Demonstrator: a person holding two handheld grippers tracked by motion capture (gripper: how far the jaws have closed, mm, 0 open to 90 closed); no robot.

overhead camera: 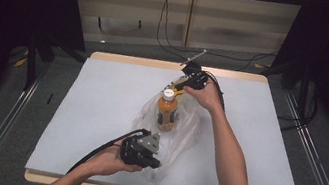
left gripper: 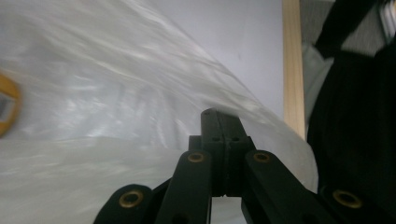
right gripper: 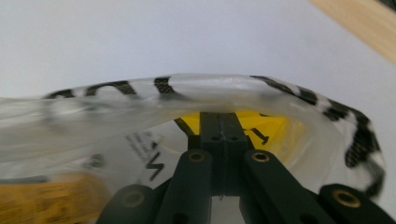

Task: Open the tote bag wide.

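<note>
A person stands at the near edge of a table covered with a pale grey sheet and rimmed in light wood, holding a black two-jaw gripper in each hand. A clear plastic bag lies near the middle of the table, stretched from the near edge toward the far edge, with an orange juice bottle with a white cap inside it, standing roughly upright at the table's centre. The left gripper is close to the near edge, just left of centre; its jaws are pressed fully together and pinch the near end of the bag. In the left gripper view the closed jaws meet on a fold of the clear plastic bag, with the table's wooden edge beyond and a blurred orange shape at the left border. The right gripper is past the bottle, toward the far edge, and its jaws are also closed tight, clamped on the far rim of the bag. In the right gripper view the closed jaws grip the film just under the bag's rim, which carries a black printed pattern, and yellow printing shows through the plastic behind the jaws. A cable trails from the left gripper off the near edge
</note>
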